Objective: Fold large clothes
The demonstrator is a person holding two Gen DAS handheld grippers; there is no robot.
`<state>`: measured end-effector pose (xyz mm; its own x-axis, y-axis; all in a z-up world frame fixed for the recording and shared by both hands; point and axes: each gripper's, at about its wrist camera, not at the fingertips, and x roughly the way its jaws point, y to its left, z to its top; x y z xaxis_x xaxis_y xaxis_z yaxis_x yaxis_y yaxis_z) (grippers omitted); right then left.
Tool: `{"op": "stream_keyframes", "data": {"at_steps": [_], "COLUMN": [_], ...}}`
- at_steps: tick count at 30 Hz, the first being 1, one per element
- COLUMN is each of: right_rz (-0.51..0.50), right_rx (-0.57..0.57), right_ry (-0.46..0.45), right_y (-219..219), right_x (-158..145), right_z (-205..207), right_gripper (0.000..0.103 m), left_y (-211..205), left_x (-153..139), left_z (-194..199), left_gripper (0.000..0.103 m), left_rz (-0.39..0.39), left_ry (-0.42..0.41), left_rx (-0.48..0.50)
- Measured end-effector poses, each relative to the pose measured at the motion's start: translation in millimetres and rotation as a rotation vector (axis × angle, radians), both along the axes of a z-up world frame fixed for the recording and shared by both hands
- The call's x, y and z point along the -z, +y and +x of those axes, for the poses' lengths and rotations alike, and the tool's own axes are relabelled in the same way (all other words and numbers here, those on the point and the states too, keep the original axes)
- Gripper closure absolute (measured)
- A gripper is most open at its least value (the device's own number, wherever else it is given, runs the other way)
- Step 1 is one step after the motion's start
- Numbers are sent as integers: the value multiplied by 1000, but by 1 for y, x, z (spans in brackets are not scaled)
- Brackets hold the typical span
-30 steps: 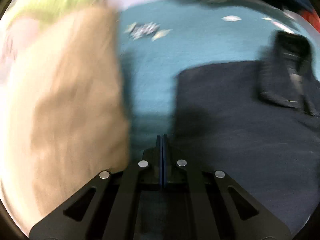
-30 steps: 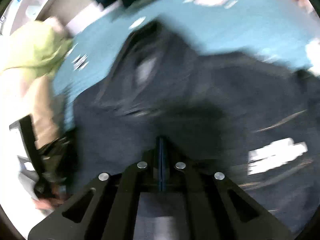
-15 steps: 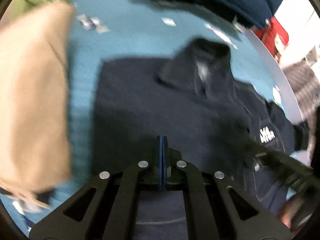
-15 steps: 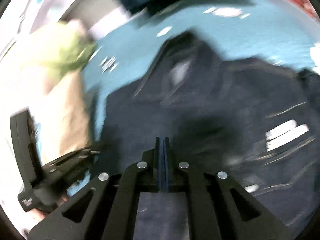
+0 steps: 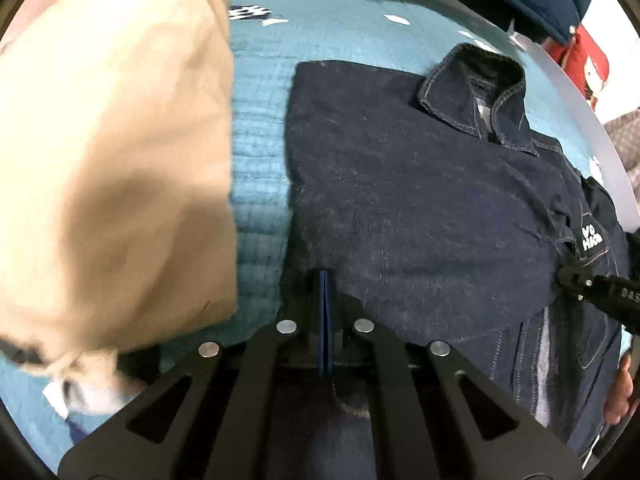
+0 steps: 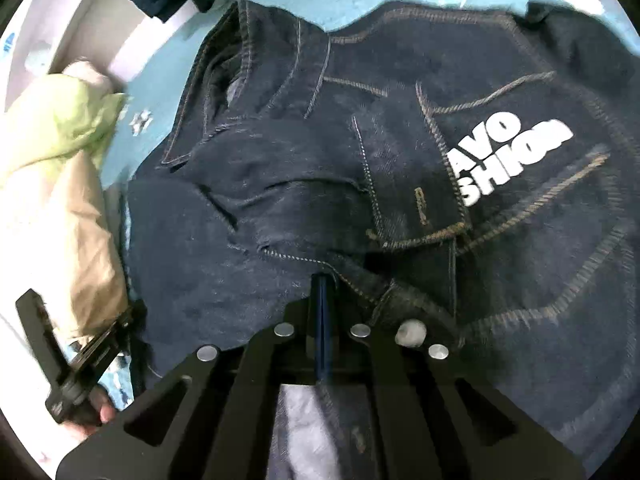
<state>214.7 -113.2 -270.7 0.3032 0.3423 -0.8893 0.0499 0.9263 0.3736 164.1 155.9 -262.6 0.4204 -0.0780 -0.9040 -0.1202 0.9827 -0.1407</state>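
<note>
The denim jacket [image 5: 420, 208] lies on the teal bedspread [image 5: 260, 168], collar at 1 o'clock, a tan garment [image 5: 112, 160] at 9. Both the left gripper [image 5: 325, 280] and the right gripper [image 6: 321, 284] look pinched together on its cloth; carry the fold evenly, keeping the edge taut and level
</note>
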Motion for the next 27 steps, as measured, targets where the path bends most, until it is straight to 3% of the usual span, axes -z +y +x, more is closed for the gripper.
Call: {"op": "stream_keyframes", "data": {"at_steps": [2,4,6,8,12,13,15,16,17,18,19,21,27], "right_rz": [-55,6,45,11,46,73,96,103,104,95,78,45,-25], "right_rx": [-8,26,50,32,44,57,80,97,118,153,199,261,444], "right_ry": [6,13,24,24,4,-27,-77,-89,-98,-123,-168,-236,-250], "right_y": [4,-9,-23,-21,-20,-27,-36,-47,-55,-67,-81,-109,-201], "right_x": [12,36,32,27,12,2,-13,-22,-29,-37,-46,-64,-69], "right_z": [-1,2,-3,-3,-7,-12,-20,-24,-27,-32,-40,-53,-78], "right_gripper": [103,103,103,103,100,97,95,74,56,23,17,16,15], "left_y": [9,11,14,10,0,-1,-6,-9,-12,-15,-21,-34,-87], "left_x": [4,12,14,11,-1,-7,-19,-25,-30,-37,-46,-54,-69], "left_z": [1,0,3,6,4,-1,-8,-11,-13,-17,-21,-22,-28], "left_gripper": [101,101,101,101,101,94,59,29,21,21,21,20,20], "left_rz": [-17,-47,-44,-26,44,42,29,29,27,13,-19,-49,-26], "left_ry": [11,7,5,16,23,18,2,-6,-22,-52,-74,-70,-94], "left_rx": [-12,-21,-24,-29,-2,5,18,11,0,-9,2,37,146]}}
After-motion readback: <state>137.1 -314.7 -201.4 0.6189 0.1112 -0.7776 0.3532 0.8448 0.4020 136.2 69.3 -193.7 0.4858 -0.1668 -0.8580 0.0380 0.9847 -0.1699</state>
